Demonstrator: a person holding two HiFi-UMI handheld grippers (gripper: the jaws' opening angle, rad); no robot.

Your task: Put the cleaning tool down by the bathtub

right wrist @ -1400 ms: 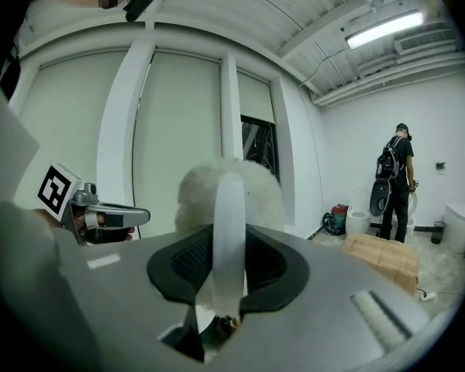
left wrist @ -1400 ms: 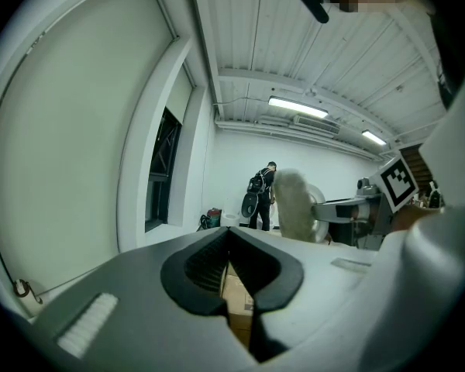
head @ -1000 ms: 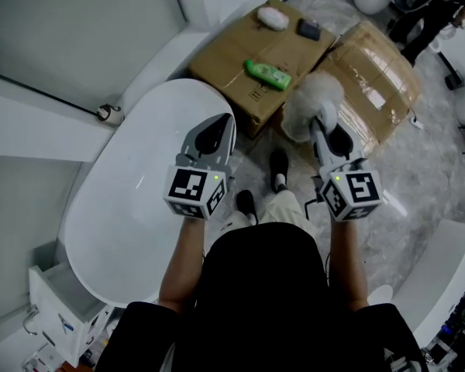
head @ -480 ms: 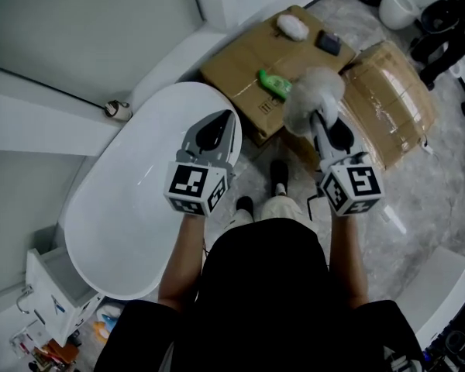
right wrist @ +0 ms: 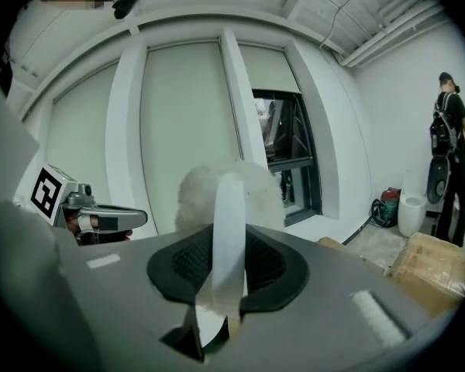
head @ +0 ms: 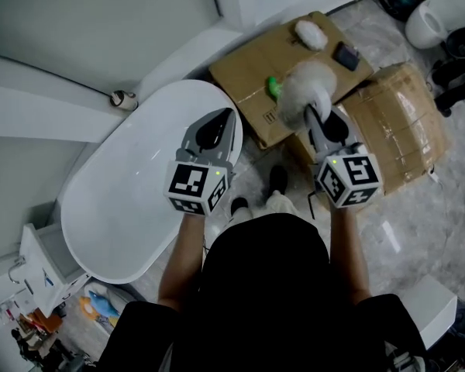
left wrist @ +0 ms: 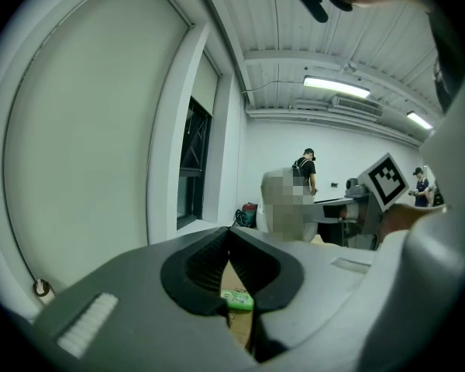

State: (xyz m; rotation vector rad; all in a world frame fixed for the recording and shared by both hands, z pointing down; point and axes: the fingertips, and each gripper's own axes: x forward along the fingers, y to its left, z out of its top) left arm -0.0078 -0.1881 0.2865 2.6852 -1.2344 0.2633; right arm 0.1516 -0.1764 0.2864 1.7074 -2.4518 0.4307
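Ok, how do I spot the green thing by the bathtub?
Find the big white bathtub. Beside its far end sits a cardboard box; the green bottle lies on it, half hidden behind the fluffy duster. Nothing else on that box is green.

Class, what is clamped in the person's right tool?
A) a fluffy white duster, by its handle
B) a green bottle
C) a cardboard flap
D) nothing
A: in the right gripper view the right tool is closed on the handle of the fluffy white duster, whose head sticks out beyond the jaws.
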